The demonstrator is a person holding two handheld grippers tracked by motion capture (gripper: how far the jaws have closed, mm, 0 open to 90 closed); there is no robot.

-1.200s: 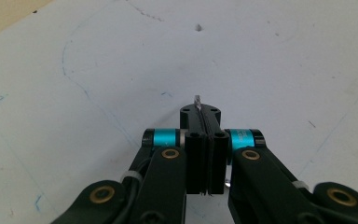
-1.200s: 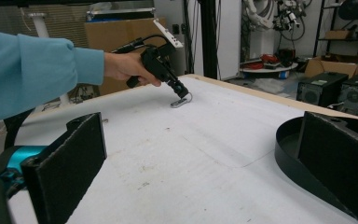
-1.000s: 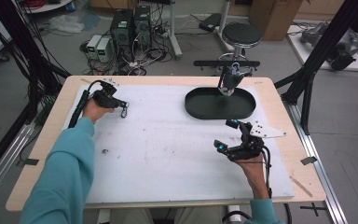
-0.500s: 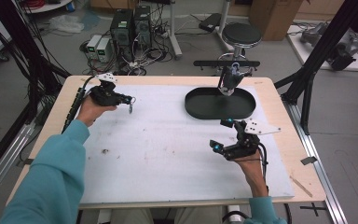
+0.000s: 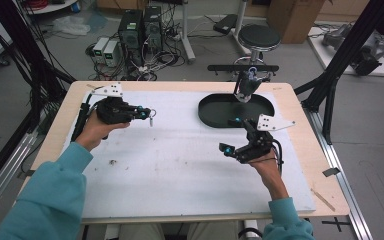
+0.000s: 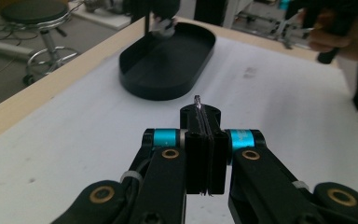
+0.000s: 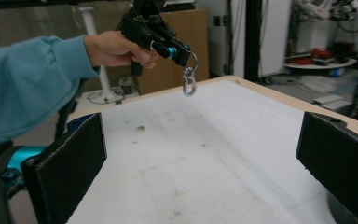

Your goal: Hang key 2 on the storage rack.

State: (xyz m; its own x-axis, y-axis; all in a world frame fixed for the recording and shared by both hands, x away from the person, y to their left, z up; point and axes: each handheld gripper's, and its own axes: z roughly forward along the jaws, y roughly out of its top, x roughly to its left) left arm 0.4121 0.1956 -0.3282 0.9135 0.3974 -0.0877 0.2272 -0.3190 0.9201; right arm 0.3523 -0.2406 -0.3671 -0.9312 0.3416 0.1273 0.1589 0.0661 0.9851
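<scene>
High view first: the left gripper is up over the far left part of the table, gripped in the person's left hand, and a small metal carabiner clip dangles from its tip, clear of the white mat. The right gripper sits over the right half of the mat, just on the near side of the black oval tray, its jaws spread wide with nothing between them. The tray lies at the far right of the table, and a small stand with a clamp rises at the tray's far edge. A round stool waits on the floor beyond the far edge.

Over to the left gripper view: the left gripper has its two black jaws pressed tight together, and a sliver of metal, the clip, pokes out at the tip. Ahead lies the tray, with the right hand in the upper right corner.

Now the right gripper view: its own jaws stand far apart at either side, empty. Across the mat, the left gripper is held high, pinching a ring from which the silver clip hangs free in the air, well above the surface.
</scene>
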